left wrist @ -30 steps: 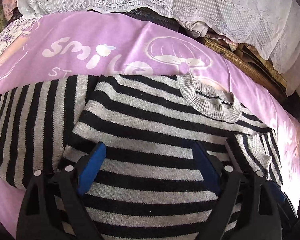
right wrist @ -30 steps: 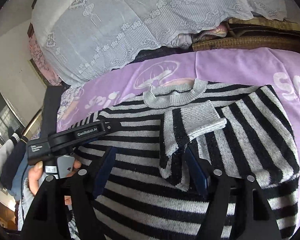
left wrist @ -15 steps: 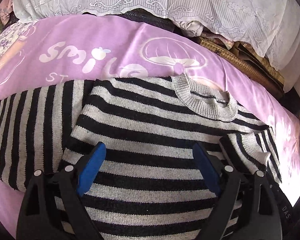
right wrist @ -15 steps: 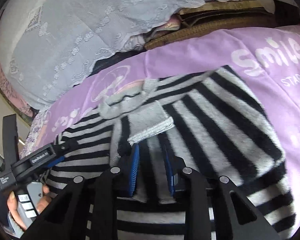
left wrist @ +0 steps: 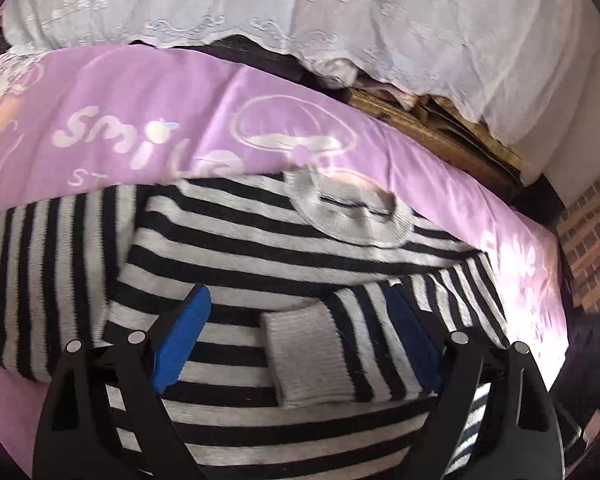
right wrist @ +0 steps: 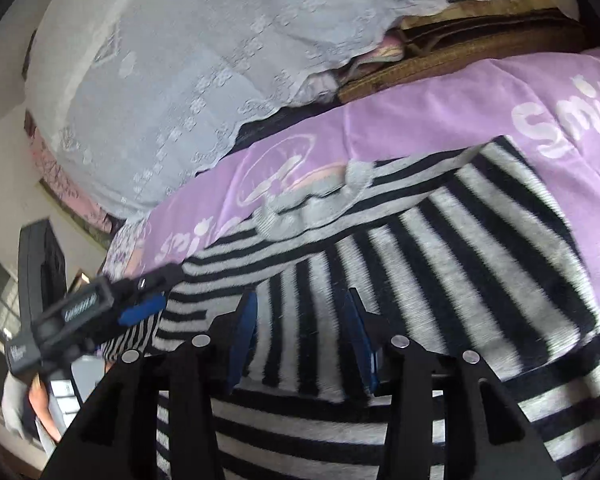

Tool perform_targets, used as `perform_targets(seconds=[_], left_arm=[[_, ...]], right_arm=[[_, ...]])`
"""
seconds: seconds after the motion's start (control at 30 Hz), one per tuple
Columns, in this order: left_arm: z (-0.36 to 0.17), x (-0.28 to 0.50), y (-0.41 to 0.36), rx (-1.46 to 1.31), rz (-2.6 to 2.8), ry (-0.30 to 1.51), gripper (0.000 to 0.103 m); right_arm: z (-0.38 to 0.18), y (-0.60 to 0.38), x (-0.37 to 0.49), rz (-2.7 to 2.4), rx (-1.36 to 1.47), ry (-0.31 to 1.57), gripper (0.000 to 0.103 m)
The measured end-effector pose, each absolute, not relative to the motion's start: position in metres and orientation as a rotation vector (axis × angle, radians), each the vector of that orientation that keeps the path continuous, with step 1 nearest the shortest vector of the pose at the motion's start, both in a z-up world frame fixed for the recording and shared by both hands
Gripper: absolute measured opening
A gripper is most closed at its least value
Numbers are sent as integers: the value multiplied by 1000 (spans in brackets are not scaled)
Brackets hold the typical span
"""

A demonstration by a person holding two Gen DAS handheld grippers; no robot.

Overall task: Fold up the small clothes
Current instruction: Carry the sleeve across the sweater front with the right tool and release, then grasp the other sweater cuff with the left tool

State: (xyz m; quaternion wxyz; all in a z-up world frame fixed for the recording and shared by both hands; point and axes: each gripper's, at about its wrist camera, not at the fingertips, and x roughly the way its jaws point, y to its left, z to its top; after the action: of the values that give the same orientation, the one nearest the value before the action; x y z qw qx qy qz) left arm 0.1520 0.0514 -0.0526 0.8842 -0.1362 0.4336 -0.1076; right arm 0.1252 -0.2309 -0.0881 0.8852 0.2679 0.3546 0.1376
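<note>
The striped sweater [left wrist: 260,248] lies flat, neck up, on the purple blanket [left wrist: 148,92] of the bed, its grey collar [left wrist: 352,216] toward the lace-covered pile [left wrist: 380,20] at the back. One sleeve is already folded in: its grey cuff [left wrist: 308,356] rests across the chest, right between the spread fingers of the left tool [left wrist: 296,344], which is released and holds nothing. The other sleeve [left wrist: 40,280] is spread out flat to the side on the blanket, not yet brought in. In the right wrist view the right tool [right wrist: 304,340] has its fingers partly apart with the folded sleeve [right wrist: 440,264] lying between them; whether the pads press the knit or merely straddle it I cannot tell. By my reading the fold is in its early part: one sleeve done, the second sleeve and the body folds left
</note>
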Motion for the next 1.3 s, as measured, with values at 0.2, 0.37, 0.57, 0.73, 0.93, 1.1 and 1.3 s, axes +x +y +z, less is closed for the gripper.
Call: perform_targets(seconds=[0.2,0.37,0.57,0.73,0.93,1.1,1.3], left_arm=[[-104,162,-1,-53,-228,1045,94],[-96,154,-8,-13,-245,983,97],[-99,159,-2,-35,-223,1006,97],[-102,163,-8,-4,-216,1022,98],[-75,151,10,-117,-260,931,98],[-107,160,-10,-23,-263,1066,99],[-88,144,2,-33,-193,992,99]], right_arm=[[-134,-329,137,34,753,723,8],[-122,-337,134,48,825,667,7],[-97,-312,173,68,649,682,57],[-114,-319,168,32,660,702,52],[-91,-310,101,143,643,662,56],[-121,-305,80,193,631,723,63],[-90,-294,38,114,516,604,94]])
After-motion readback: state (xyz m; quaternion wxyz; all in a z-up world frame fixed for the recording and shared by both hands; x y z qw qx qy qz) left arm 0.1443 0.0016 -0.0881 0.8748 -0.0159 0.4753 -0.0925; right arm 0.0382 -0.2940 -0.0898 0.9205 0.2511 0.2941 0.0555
